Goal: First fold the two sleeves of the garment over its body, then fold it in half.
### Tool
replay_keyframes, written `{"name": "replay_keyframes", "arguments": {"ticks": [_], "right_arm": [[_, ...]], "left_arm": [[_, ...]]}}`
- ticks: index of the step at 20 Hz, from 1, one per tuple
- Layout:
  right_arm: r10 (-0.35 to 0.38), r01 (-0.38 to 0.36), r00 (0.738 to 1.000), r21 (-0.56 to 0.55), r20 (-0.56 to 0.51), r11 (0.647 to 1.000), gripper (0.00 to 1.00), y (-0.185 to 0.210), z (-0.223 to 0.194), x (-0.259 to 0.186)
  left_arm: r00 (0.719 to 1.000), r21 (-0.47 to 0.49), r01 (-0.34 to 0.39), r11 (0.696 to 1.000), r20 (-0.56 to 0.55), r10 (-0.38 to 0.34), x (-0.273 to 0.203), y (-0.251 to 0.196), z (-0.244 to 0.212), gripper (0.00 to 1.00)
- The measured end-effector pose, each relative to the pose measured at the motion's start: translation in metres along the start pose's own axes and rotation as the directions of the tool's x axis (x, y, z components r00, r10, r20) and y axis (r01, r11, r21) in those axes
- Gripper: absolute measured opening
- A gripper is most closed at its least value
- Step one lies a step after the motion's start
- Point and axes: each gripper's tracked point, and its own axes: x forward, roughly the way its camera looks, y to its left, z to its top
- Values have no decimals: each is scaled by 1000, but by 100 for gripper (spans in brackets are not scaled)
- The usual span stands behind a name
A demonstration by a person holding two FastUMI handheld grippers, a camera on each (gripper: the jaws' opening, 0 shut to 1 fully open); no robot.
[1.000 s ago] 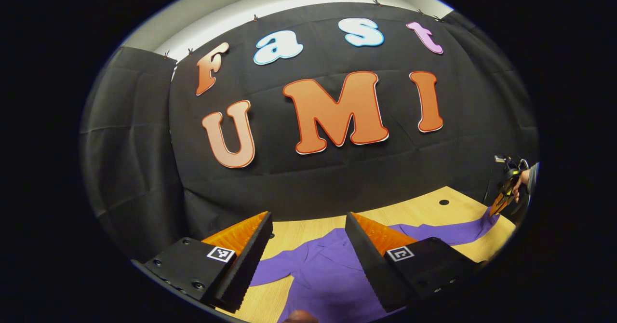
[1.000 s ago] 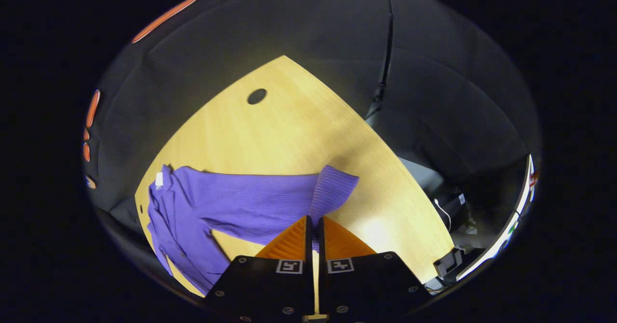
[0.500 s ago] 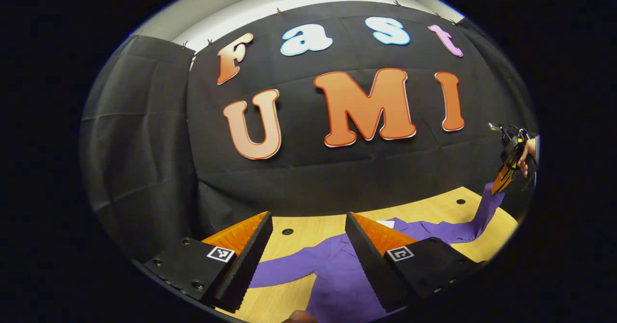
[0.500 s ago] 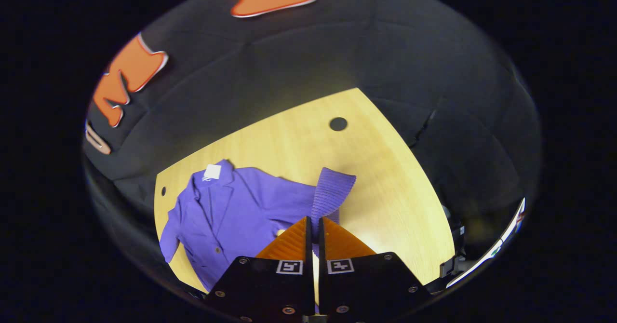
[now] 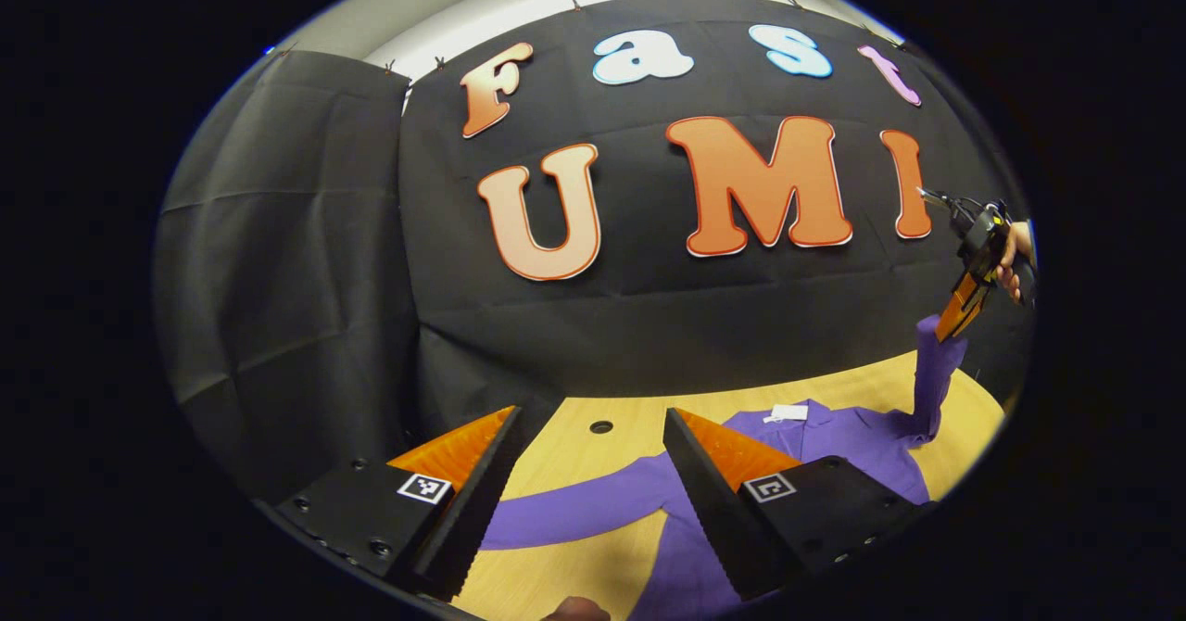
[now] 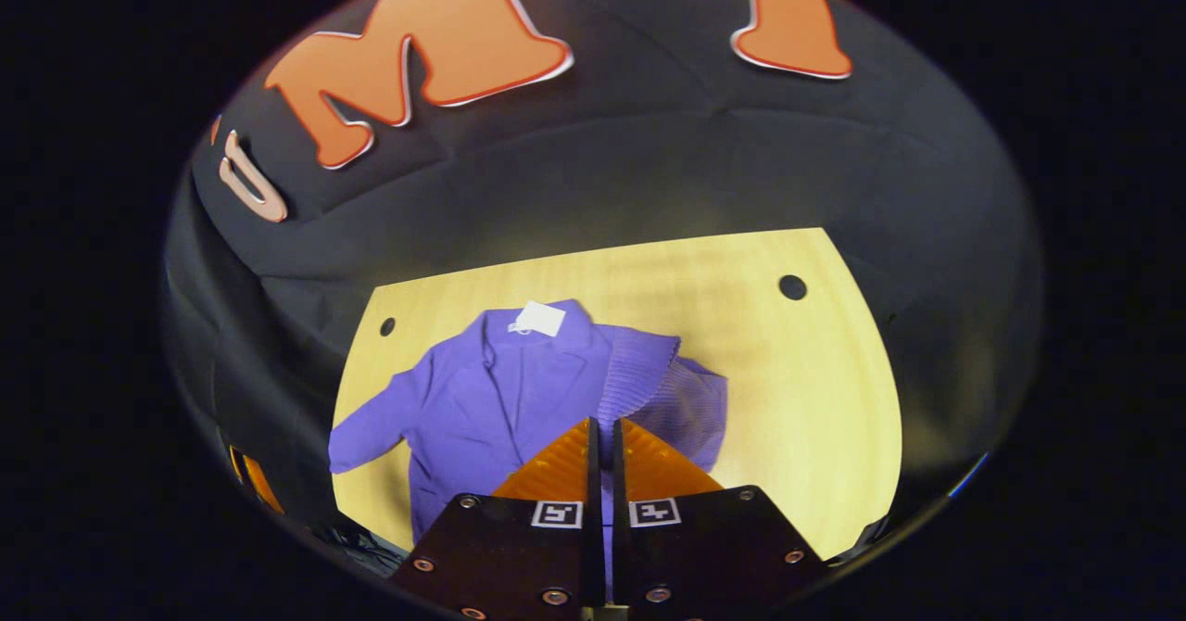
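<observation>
A purple cardigan (image 6: 500,399) lies face up on the wooden table (image 6: 788,389), a white tag at its collar. My right gripper (image 6: 602,431) is shut on the cuff of one sleeve (image 6: 639,375) and holds it up in the air over the garment's body. In the left gripper view that same right gripper (image 5: 954,320) hangs at the far right, with the sleeve (image 5: 931,380) dangling straight down from it. My left gripper (image 5: 593,459) hovers open above the table, over the cardigan's other sleeve (image 5: 574,514), which lies stretched out flat.
The table has round cable holes (image 6: 792,287) near its far corners. Black cloth walls stand close behind the table. A hand (image 5: 1015,255) holds the right gripper at the edge of the left gripper view.
My right gripper has risen and swung toward the garment's body, lifting the sleeve off the table. The left gripper has shifted left, staying open.
</observation>
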Motion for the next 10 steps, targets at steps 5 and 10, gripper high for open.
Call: {"name": "replay_keyframes", "arguments": {"ticks": [5, 10], "right_arm": [[80, -81, 997, -32, -17, 996, 4, 67, -1, 15], [157, -159, 987, -90, -27, 983, 4, 134, -4, 31]], "left_arm": [[999, 7, -35, 999, -18, 35, 3, 33, -11, 99], [997, 9, -66, 998, -28, 66, 10, 57, -18, 99]]}}
